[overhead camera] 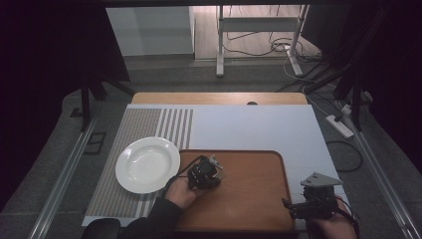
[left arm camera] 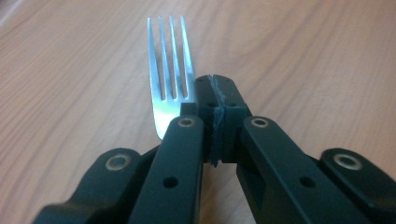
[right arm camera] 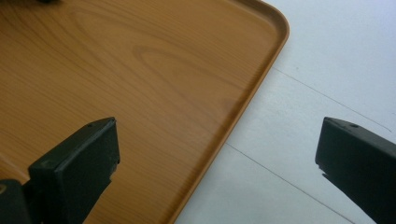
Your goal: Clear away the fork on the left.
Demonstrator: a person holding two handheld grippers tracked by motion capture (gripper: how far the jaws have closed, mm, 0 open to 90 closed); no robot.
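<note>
A silver fork (left arm camera: 169, 79) lies tines forward on the wooden tray (left arm camera: 303, 51). It rests against the left side of my left gripper (left arm camera: 215, 88), and its neck runs under the left jaw. The jaws are shut pad to pad with nothing between them. In the high view, my left gripper (overhead camera: 209, 172) is low over the tray's (overhead camera: 249, 199) left half, beside a white plate (overhead camera: 147, 164). My right gripper (overhead camera: 292, 206) is open and empty at the tray's near right. In the right gripper view, the right gripper (right arm camera: 217, 154) straddles the tray's (right arm camera: 140, 70) right rim.
The plate rests on a striped placemat (overhead camera: 149, 124) at the left of the white table top (overhead camera: 249, 124). Beyond the far table edge are a desk frame (overhead camera: 259, 30), floor cables and a power strip (overhead camera: 339, 125).
</note>
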